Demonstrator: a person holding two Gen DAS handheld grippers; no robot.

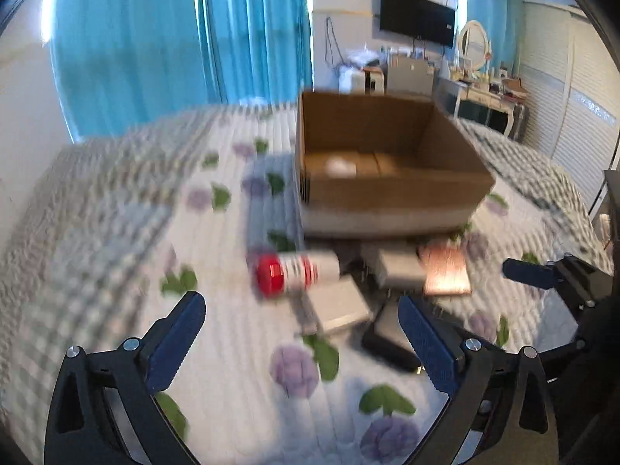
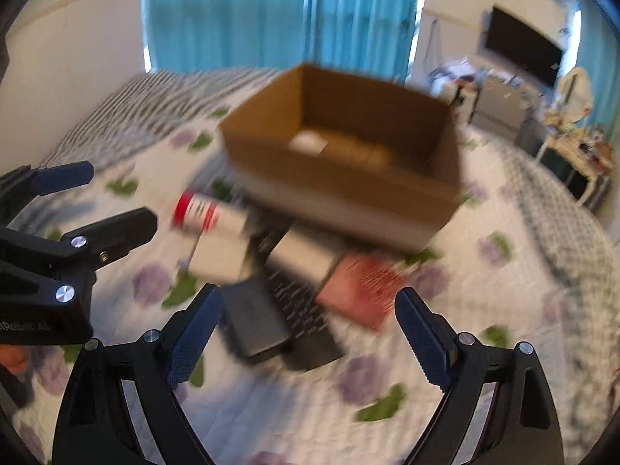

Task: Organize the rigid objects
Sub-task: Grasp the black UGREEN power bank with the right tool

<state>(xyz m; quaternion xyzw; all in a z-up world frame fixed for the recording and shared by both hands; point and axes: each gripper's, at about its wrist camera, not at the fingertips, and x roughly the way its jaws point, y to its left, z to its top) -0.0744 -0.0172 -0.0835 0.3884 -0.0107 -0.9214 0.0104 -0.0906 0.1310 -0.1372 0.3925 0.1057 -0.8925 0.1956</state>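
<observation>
An open cardboard box (image 1: 387, 190) (image 2: 341, 190) stands on the bed with a white item on its floor. In front of it lies a blurred cluster: a white can with a red cap (image 1: 294, 273) (image 2: 197, 209), grey boxes (image 1: 337, 304) (image 2: 306, 255), a reddish box (image 1: 445, 271) (image 2: 360, 290) and a black box (image 1: 387, 343) (image 2: 255, 317). My left gripper (image 1: 302, 333) (image 2: 97, 201) is open just short of the can, nothing between its fingers. My right gripper (image 2: 310, 329) is open near the black and reddish boxes, holding nothing; one of its fingers (image 1: 531, 273) shows at the right.
The bedspread (image 1: 232, 348) is white with purple flowers and checked borders. Blue curtains (image 1: 174, 38) hang behind the bed. A wall television (image 1: 416, 15), a cluttered dresser with an oval mirror (image 1: 472, 38) and louvred doors (image 1: 562, 97) stand to the right.
</observation>
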